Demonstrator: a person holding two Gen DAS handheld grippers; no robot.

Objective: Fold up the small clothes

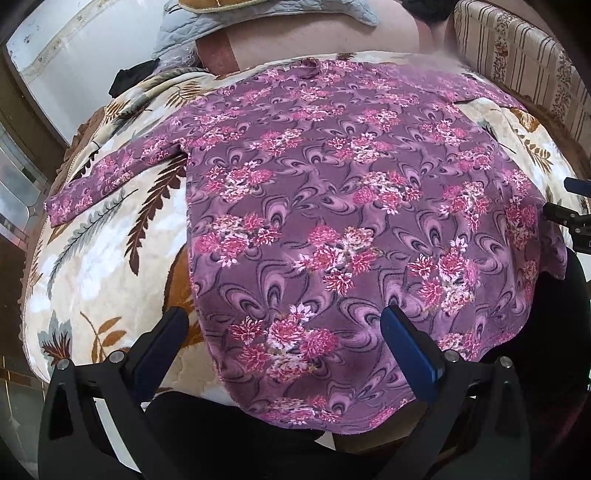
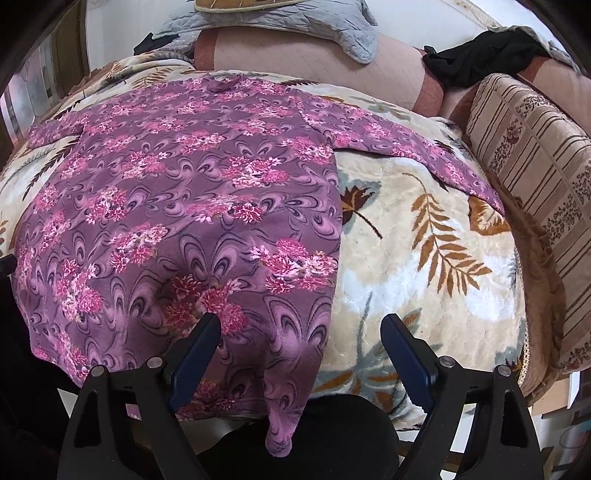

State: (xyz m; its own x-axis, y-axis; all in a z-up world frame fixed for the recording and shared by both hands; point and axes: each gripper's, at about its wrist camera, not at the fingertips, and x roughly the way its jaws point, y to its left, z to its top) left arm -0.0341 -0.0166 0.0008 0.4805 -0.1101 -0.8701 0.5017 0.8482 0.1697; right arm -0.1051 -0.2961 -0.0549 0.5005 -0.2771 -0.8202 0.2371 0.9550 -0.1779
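Note:
A purple long-sleeved top with pink flowers (image 1: 332,206) lies spread flat on a cream leaf-print blanket (image 1: 110,236), neck at the far end, both sleeves out sideways. Its hem hangs over the near edge. My left gripper (image 1: 284,321) is open and empty above the hem's left corner. My right gripper (image 2: 299,328) is open and empty above the hem's right corner, where the top (image 2: 177,206) droops over the blanket (image 2: 424,258) edge. The right gripper's body also shows at the right edge of the left wrist view (image 1: 576,218).
A striped floral cushion (image 2: 535,177) lies along the right side. A pink bolster (image 2: 314,62) with a grey quilt (image 2: 295,22) and a black garment (image 2: 480,59) lies at the far end. Dark-clothed legs (image 2: 314,435) show below the near edge.

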